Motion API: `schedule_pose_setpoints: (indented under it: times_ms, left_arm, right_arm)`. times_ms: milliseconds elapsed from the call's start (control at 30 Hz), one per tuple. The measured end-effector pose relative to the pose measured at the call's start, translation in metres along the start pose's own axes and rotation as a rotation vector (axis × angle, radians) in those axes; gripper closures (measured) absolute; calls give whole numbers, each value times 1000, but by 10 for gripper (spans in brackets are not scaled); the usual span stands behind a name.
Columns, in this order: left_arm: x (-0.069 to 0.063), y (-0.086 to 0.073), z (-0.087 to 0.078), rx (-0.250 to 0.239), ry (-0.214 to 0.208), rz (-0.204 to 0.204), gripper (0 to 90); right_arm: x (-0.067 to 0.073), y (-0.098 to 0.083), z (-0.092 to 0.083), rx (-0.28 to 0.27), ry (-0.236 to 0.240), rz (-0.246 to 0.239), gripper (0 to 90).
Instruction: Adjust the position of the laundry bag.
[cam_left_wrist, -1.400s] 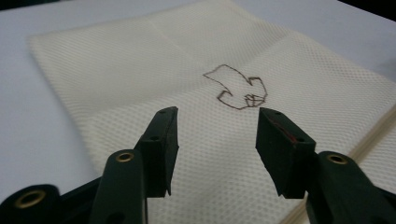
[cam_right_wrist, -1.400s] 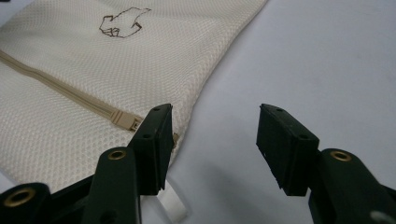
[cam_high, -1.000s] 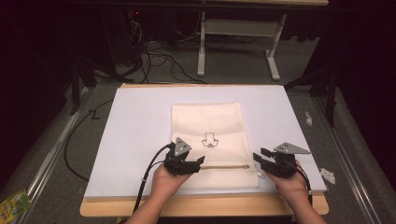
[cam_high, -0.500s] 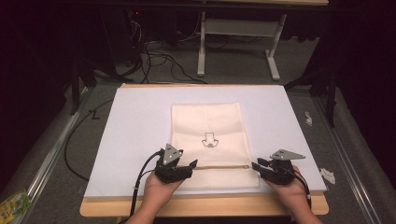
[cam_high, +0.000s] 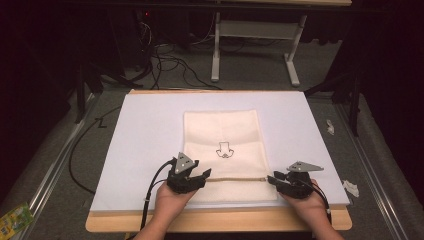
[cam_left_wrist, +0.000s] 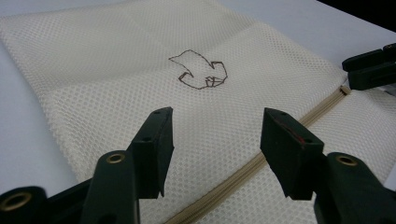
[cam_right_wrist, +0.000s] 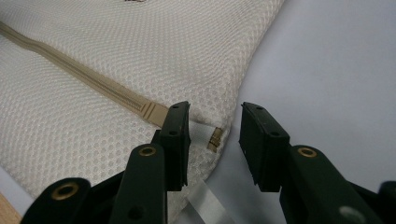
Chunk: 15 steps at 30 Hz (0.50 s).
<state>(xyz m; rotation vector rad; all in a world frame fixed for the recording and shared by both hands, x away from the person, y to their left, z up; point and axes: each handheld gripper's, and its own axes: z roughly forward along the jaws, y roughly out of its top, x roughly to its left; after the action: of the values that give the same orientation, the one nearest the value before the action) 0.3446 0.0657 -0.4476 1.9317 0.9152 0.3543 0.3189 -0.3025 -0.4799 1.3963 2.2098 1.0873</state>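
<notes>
Both grippers drawn nearer person — jaws apart over mesh bag (cam_high: 223, 150) zipper (cam_right_wrist: 84, 77).

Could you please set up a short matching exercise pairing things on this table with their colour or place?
Things:
1. mesh bag
2. zipper
3. left gripper
4. right gripper

Descriptions:
A. tan strip across the bag's near part
B. open, at the zipper's left end
C. cream, flat on the white sheet
D. open, at the bag's right edge by the zipper pull

Pairs: 1-C, 2-A, 3-B, 4-D
</notes>
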Motion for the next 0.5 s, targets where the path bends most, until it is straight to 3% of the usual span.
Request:
schedule_pose_setpoints:
  times_ms: [67, 233, 500]
  left_arm:
    - [0, 0, 0, -7, -6, 4, 461]
    - [1, 0, 0, -15, 3, 5, 475]
    - [-1, 0, 1, -8, 1, 20, 418]
  right_arm:
    - [2, 0, 0, 2, -14, -26, 648]
    - [4, -2, 0, -2, -15, -14, 671]
    - [7, 0, 1, 12, -8, -6, 771]
